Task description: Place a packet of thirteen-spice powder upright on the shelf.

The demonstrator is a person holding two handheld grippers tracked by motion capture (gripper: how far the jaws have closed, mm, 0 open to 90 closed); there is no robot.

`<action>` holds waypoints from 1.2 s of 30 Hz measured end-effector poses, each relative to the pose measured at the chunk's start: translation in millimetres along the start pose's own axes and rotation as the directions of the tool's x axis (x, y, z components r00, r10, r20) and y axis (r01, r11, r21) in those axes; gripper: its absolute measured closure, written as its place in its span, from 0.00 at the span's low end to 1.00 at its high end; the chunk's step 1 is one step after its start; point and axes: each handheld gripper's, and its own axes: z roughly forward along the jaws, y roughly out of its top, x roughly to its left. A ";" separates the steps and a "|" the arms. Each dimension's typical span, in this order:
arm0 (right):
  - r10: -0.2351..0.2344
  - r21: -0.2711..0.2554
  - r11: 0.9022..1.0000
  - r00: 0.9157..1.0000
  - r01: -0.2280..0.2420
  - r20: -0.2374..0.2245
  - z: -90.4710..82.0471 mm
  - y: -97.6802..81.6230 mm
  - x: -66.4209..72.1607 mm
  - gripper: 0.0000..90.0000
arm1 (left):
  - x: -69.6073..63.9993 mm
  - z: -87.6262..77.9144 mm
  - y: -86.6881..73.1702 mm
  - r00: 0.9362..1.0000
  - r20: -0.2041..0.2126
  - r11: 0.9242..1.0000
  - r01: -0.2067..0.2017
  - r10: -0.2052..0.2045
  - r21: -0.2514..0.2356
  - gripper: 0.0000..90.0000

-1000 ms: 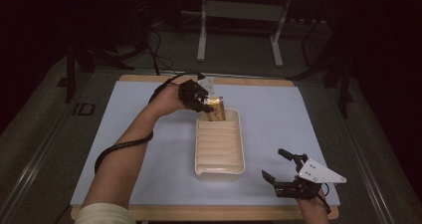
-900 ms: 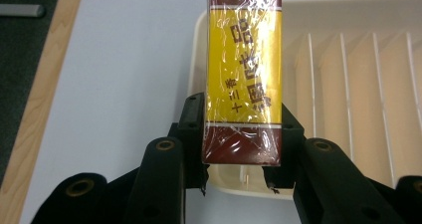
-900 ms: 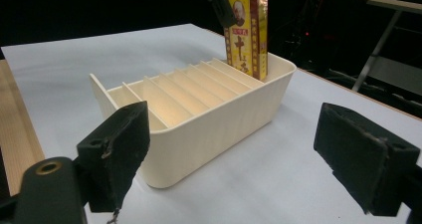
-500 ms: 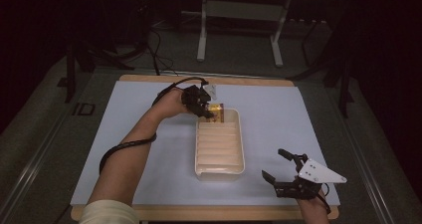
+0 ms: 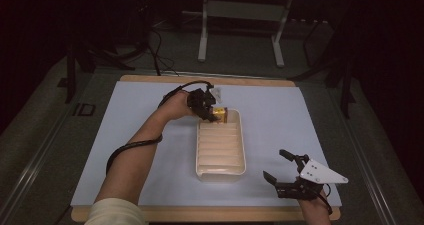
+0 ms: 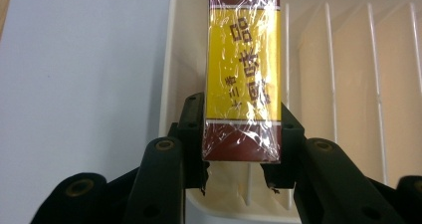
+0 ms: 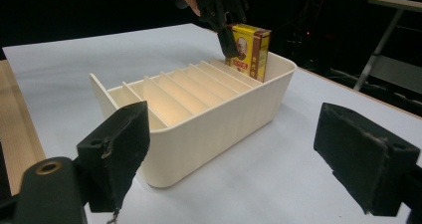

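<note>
the left gripper (image 5: 209,110) is clamped on a cellophane-wrapped cigarette pack (image 6: 243,74), one black pad on each narrow side, down at the dark red end of the box. the pack stands out ahead of the fingertips and is part-way into the end compartment of the cream divider tray (image 5: 240,150), the slot at the tray's far end wall. in the right gripper view the pack (image 7: 249,47) stands upright in that slot, its upper part above the rim, the left gripper's fingers (image 7: 226,37) on it.

it looks like a light, stiff cardboard box, so it should carry easily and hold its shape under a moderate squeeze; too hard a squeeze could dent the walls. the film wrap shines and is probably slippery, so the pads are better kept on the flat narrow sides than on a corner, and near one end, as now, so the fingers stay clear of the tray wall and the first divider.

the pack's long axis runs straight on from the fingers, away from the hand, and points down into the compartment; its broad printed face lies parallel to the dividers, with the yellow band just beyond the fingertips.

the right gripper (image 5: 277,172) rests near the table's front edge beside the tray, jaws wide apart with nothing between them.
</note>
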 end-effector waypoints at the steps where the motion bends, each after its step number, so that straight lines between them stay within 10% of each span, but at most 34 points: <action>1: 0.001 0.000 1.000 1.000 -0.001 0.000 -0.1 0.0 -0.1 0.16 | -0.2 0.3 0.2 1.000 0.000 1.000 0.003 -0.003 -0.003 0.75; 36: -0.006 0.004 1.000 1.000 0.006 0.003 0.5 0.6 1.2 0.16 | -21.8 -50.1 -29.1 0.990 -0.105 0.995 0.085 -0.090 -0.052 0.70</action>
